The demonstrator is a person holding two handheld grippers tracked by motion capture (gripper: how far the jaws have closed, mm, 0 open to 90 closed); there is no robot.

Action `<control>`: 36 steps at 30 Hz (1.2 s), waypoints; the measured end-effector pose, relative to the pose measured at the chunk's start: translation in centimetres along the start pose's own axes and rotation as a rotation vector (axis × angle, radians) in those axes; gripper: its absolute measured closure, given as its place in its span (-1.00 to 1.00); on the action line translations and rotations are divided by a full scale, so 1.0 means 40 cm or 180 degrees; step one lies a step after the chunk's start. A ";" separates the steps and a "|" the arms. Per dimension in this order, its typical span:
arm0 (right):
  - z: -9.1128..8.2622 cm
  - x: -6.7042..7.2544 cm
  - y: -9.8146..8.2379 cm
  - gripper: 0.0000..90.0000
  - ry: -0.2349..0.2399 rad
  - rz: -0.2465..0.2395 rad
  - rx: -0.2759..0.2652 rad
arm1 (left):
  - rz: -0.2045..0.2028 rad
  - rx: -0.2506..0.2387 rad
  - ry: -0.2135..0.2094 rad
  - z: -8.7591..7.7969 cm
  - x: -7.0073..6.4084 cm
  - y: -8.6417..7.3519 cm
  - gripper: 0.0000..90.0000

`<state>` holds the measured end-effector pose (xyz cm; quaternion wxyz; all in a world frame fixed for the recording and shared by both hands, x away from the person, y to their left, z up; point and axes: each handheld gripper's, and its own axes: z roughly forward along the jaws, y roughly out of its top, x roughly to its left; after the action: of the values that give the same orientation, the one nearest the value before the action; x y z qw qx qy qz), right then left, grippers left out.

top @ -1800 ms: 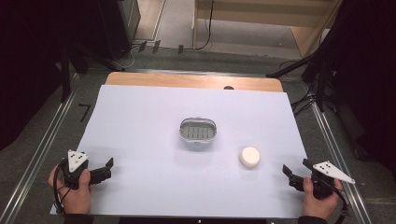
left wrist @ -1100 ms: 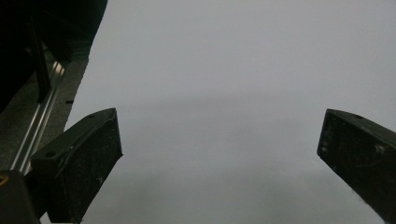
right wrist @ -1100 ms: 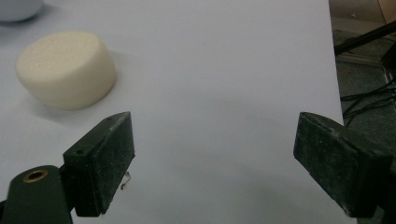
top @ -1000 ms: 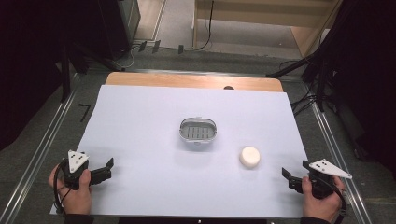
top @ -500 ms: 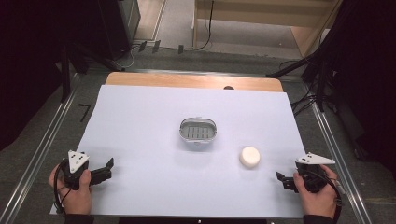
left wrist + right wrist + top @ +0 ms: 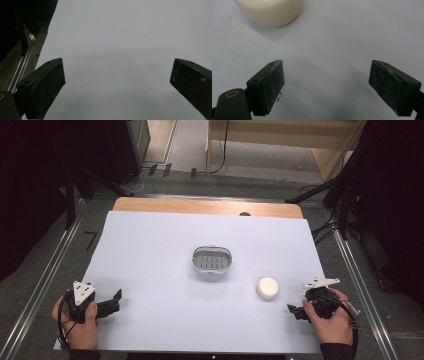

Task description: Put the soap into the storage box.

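On the white sheet that covers the desk [image 6: 150, 250], toward the person's right and a little nearer than the middle, lies a cream-white round bar of soap [image 6: 267, 288], flat side down, with the small oval soap dish [image 6: 212, 260] standing apart from it, farther in and to the left. The right hand-held gripper [image 6: 295, 311] sits near the soap on its right, jaws pointed toward it and standing apart with nothing between them; in the right gripper view the soap [image 6: 269, 11] lies just ahead of the jaws and off toward the left one, not yet inside the gap. The left hand-held gripper [image 6: 116, 300] rests well away at the near left corner, its jaws likewise apart and empty over bare sheet. The soap looks like a solid, fairly light puck: stiff enough not to give under the pads, but smooth and rounded at the edge, so it is likely to slip or squirt out if pinched off-centre or too hard. Its low height leaves little wall to grip, so the best hold is probably across the full width, pads set on opposite sides of the curved rim and low, close to the sheet. The gap appears wide enough for that, though the views do not settle it. A dry bar should not mark easily, yet a firm, even squeeze seems wiser than a sharp one.
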<state>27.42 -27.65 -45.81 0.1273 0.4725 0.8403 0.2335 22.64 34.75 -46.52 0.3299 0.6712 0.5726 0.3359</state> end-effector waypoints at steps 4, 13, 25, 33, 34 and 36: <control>0.005 0.007 0.024 -0.70 0.0030 -0.0051 0.0082 | -0.0001 -0.0001 0.0000 0.000 0.000 0.000 -1.00; 0.009 0.014 0.063 -0.70 0.0032 -0.0155 0.0185 | -0.0006 -0.0002 -0.0003 0.000 0.000 0.000 -1.00; 0.019 0.023 0.096 -0.77 0.0025 -0.0206 0.0262 | -0.0005 -0.0004 -0.0007 0.001 0.000 0.000 -1.00; 0.036 0.035 0.116 -0.94 0.0109 -0.0231 0.0281 | -0.0001 -0.0001 -0.0005 0.001 0.000 0.000 -1.00; 0.036 0.035 0.116 -0.94 0.0109 -0.0231 0.0281 | -0.0001 -0.0001 -0.0005 0.001 0.000 0.000 -1.00; 0.042 0.041 0.121 -0.95 0.0137 -0.0251 0.0301 | -0.0002 -0.0002 -0.0007 0.001 0.000 0.000 -1.00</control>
<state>30.85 -23.65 -44.77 0.0958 0.4393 0.8709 0.1983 22.66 34.75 -46.53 0.3309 0.6712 0.5723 0.3353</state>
